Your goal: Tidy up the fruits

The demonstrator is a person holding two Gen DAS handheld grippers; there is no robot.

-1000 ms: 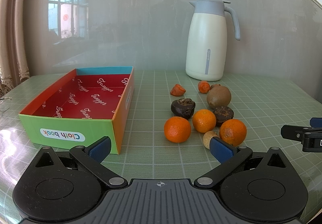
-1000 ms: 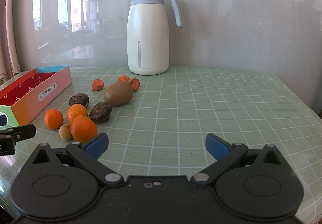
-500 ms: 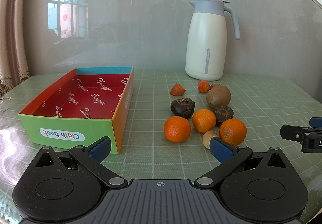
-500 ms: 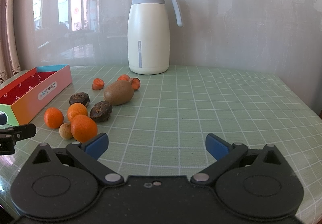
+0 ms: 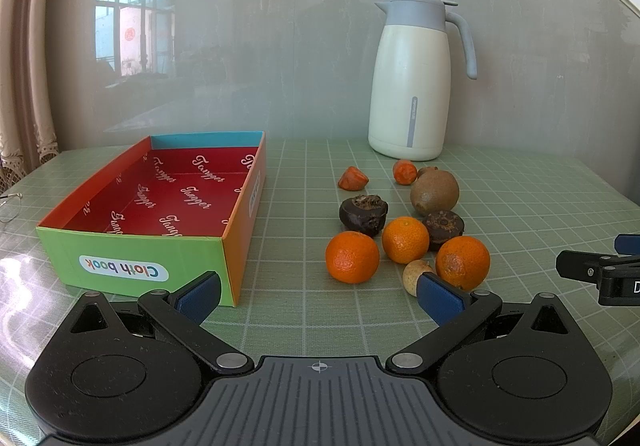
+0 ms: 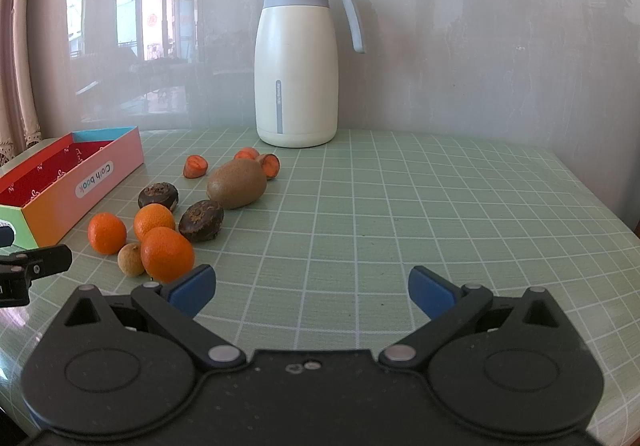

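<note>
Nothing is sorted yet, as far as I can judge: the cloth book box point(image 5: 132, 242) ahead of my left fingers point(image 5: 202, 292) sits with its red floor bare, and every fruit lies loose on the green gridded counter point(image 6: 400, 205). My left gripper point(image 5: 318, 294) is spread wide and holds nothing; my right gripper point(image 6: 312, 288) is likewise released and empty, pointing at bare counter with the fruit off to its left. The cluster lies between my two grippers, just beyond my left gripper's right finger: three mandarins, the nearest one point(image 5: 463, 262) almost at that fingertip, a second point(image 5: 352, 256) and a third point(image 5: 405, 240) just past it, with a small pale longan point(image 5: 414, 274) tucked against the nearest. Behind them are two dark, shrivelled fruits point(image 5: 363, 209) that I cannot name for sure, a kiwi point(image 5: 434, 191), and small orange-red pieces point(image 5: 353, 178) farther back, near the white thermos jug point(image 5: 408, 85). So the whole job is left, and I take the box to be where the fruit should go. The nearest mandarin looks the easiest first pick.
</note>
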